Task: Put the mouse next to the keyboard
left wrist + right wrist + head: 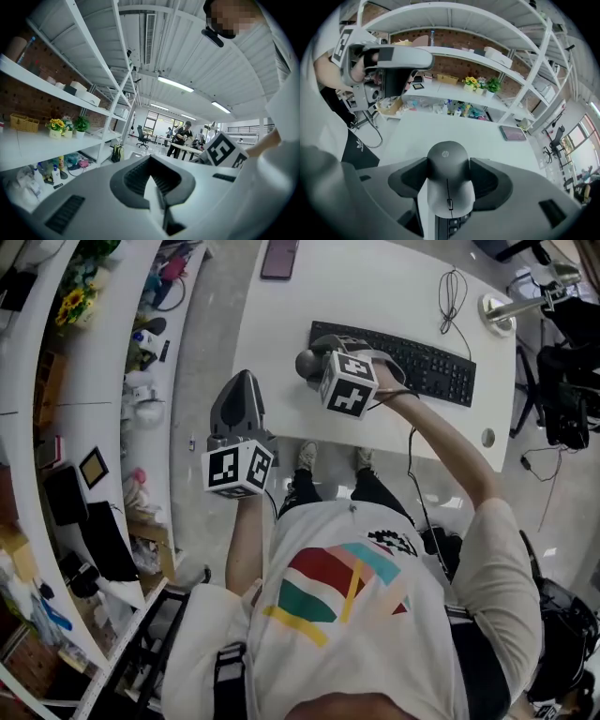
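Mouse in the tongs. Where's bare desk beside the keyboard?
White desk is bare left of the black keyboard, out to the desk edge, right by the held dark grey mouse. The near-edge strip is bare too. Crowded: far right corner, black cable and round silver disc.

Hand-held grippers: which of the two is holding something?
The right hand-held gripper: the black mouse sits clamped between its jaws, over the keyboard. The left hand-held gripper has nothing between its jaws.
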Available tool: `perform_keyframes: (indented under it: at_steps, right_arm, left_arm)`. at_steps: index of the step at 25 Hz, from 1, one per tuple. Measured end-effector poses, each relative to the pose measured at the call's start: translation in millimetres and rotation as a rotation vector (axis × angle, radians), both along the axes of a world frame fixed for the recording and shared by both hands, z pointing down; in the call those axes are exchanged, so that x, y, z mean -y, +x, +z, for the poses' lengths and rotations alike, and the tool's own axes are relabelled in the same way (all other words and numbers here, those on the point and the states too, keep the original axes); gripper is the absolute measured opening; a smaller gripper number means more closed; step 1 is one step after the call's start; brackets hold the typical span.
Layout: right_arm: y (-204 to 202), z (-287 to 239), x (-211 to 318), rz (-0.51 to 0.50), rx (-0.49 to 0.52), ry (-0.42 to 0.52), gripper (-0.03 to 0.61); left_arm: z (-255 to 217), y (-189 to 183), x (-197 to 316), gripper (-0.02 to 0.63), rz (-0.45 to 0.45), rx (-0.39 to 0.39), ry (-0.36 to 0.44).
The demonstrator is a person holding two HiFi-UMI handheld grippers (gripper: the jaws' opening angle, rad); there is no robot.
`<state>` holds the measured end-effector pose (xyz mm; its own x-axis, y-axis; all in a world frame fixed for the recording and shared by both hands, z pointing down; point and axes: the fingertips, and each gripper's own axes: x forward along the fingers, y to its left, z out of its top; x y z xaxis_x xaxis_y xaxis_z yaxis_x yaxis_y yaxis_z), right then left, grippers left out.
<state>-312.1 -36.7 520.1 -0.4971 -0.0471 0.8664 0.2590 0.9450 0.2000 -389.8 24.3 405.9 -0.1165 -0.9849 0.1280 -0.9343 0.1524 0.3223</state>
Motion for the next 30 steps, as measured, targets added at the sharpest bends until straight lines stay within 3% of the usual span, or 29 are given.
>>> perform_keyframes:
  at_steps: [3, 9, 13, 18, 21, 30]
  right_arm:
    - [63, -7, 17, 0.046, -0.008, -0.002, 0.278]
    - [197, -11, 56, 0.212, -0.006, 0.002, 0.278]
    - [281, -9, 76, 0.246, 0.008, 0.012, 0.278]
    - [381, 1, 108, 0.124, -0.042, 0.154, 0.278]
    - [427, 8, 119, 0.026, -0.096, 0.19, 0.278]
    - [491, 30, 142, -0.314, -0.279, 0.225, 0.278]
  left_arm:
    - [-2, 47, 23, 0.032, 0.036, 0.002, 0.001]
    - [-7, 166, 78, 0.032, 0.199, 0.015, 0.005]
    - [-5, 240, 107, 0.032, 0.236, 0.013, 0.0]
    - [5, 324, 134, 0.032, 0.253, 0.034, -0.003]
    - [6, 358, 143, 0.032, 0.237, 0.034, -0.004]
    - [14, 392, 145, 0.032, 0.167, 0.048, -0.048]
